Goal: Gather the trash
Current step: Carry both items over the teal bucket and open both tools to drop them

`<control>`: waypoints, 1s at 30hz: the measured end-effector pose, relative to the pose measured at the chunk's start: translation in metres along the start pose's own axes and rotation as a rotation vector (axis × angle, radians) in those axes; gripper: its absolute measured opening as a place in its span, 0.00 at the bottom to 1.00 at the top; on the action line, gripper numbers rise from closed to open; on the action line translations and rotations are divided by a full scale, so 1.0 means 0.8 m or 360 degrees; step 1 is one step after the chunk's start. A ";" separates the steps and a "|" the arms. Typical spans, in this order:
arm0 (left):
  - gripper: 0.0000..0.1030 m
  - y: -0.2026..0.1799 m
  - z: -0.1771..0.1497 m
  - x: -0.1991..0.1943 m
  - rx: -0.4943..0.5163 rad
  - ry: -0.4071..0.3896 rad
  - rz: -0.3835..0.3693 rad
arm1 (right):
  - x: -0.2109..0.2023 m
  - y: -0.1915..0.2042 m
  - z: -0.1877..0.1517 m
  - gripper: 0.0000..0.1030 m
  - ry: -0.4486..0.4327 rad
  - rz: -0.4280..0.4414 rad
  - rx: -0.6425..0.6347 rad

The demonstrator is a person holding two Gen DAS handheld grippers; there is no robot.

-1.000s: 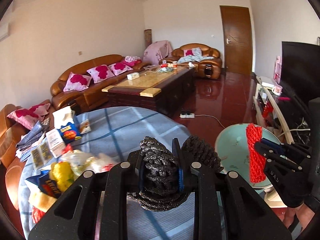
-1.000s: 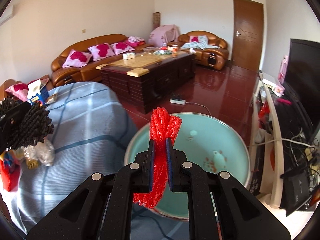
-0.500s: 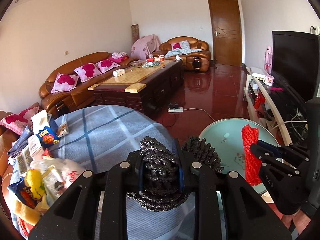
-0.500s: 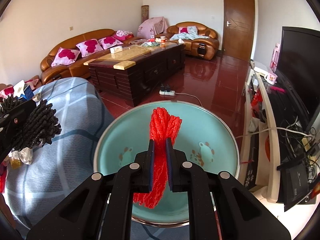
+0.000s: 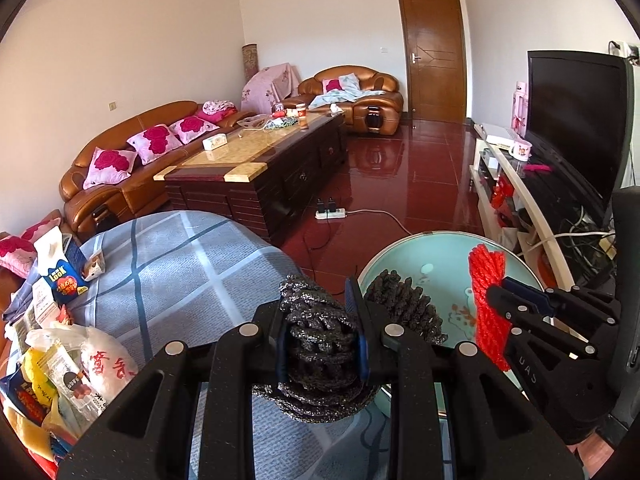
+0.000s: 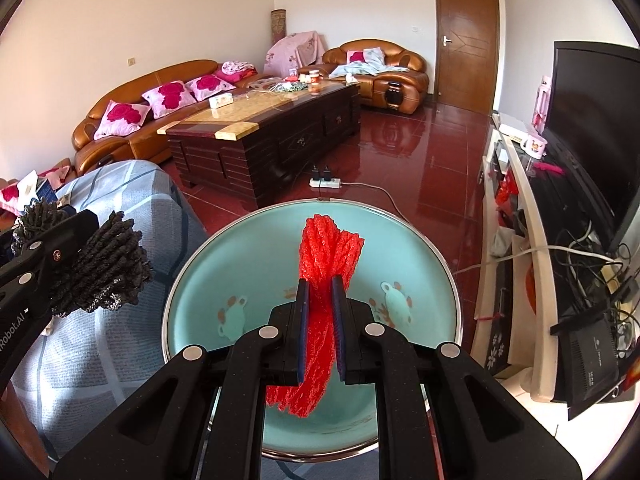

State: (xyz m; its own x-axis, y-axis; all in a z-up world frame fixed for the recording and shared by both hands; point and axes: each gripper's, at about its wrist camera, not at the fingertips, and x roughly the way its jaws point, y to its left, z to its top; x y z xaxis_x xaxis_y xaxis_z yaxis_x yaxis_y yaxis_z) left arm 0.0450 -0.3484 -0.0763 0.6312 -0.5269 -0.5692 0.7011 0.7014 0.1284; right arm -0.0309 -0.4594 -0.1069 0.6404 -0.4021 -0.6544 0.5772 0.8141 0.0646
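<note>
A home living room: leather sofas point(image 6: 132, 120) with cushions, a coffee table point(image 6: 256, 128), a television point(image 6: 592, 120), a wooden door point(image 6: 466, 36).

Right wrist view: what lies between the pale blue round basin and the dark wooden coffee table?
Bare red floor, with a white power strip to the side.

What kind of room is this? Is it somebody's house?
Yes, most likely a home's living room: leather sofas with rose cushions, a long coffee table, and a big TV on a stand.
</note>
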 end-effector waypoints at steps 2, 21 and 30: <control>0.24 -0.002 0.001 0.002 0.0004 0.0002 -0.0003 | 0.000 0.000 0.000 0.12 -0.0001 -0.0001 0.0000; 0.55 -0.023 0.000 0.018 0.0041 0.0056 -0.0083 | -0.005 -0.024 0.001 0.43 -0.0057 0.0003 0.0074; 0.68 -0.022 -0.001 0.013 0.0049 0.0057 -0.0068 | -0.016 -0.022 0.007 0.53 -0.0110 -0.0020 0.0080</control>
State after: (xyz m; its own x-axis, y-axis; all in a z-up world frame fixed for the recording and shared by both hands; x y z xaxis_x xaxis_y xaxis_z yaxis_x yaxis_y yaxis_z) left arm 0.0390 -0.3660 -0.0850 0.5887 -0.5381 -0.6032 0.7373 0.6634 0.1279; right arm -0.0465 -0.4709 -0.0957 0.6653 -0.4415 -0.6021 0.6091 0.7873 0.0958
